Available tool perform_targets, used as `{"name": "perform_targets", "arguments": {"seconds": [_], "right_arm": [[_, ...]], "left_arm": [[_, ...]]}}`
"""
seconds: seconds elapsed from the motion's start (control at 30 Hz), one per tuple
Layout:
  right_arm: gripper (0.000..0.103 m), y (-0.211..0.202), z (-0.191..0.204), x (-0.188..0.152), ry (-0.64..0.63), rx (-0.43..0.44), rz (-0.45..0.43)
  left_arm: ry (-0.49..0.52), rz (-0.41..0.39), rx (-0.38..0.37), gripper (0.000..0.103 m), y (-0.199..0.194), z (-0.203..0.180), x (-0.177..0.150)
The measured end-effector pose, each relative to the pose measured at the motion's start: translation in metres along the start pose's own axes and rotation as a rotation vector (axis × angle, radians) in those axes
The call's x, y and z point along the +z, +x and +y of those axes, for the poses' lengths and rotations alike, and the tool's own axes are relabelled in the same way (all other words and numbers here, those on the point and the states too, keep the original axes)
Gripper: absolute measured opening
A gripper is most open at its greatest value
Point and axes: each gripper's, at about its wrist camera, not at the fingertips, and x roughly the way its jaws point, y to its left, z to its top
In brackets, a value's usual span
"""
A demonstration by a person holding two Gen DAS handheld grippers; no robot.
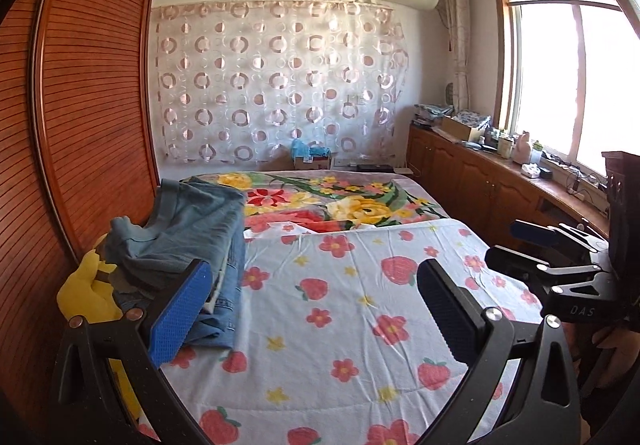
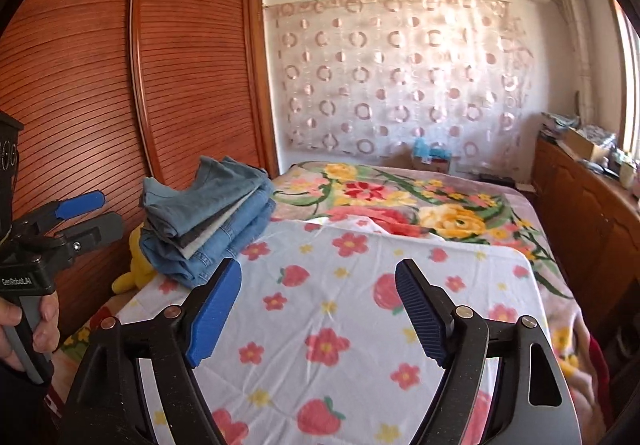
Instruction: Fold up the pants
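- Folded pants [image 2: 208, 221]: stacked at the bed's left edge, beside the wardrobe [image 2: 120, 85].
- Left claw [image 1: 316, 309]: wide open, empty.
- Right claw [image 2: 320, 309]: wide open, empty.
- Step, judged: fold finished; next needs another garment, none visible on the strawberry sheet [image 2: 360, 325].

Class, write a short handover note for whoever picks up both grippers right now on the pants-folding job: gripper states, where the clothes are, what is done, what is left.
Left gripper: open, nothing between its pads, held over the strawberry sheet.
Right gripper: open, empty, also over the sheet.
Stack of folded pants: several denim pieces piled at the wardrobe side of the bed, next to a yellow plush toy. The top piece lies a bit rumpled.
Done: the pants in view are folded and stacked.
Left: no unfolded pants show on the sheet in either view; look outside the views for more, and perhaps tidy the top of the stack.
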Motion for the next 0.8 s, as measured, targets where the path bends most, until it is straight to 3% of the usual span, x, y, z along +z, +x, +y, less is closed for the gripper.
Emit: {"name": "perform_targets", "arguments": {"seconds": [0.17,0.43,0.8], "right_arm": [[0.086,-0.021,0.004,-0.009,0.027,-0.026,-0.004],[0.099,-0.044,0.014,-0.017,0.053,-0.08,-0.015],[0.1,-0.066,0.028,-0.021,0.08,-0.184,-0.068]], "left_arm": [[0.006,0.01,-0.019,0.102,-0.003,-0.015,-0.006],[0.019,0.039,-0.051,0.102,-0.002,-0.04,-0.015],[0.055,0.022,-0.065,0.102,-0.017,-0.065,-0.006]]}}
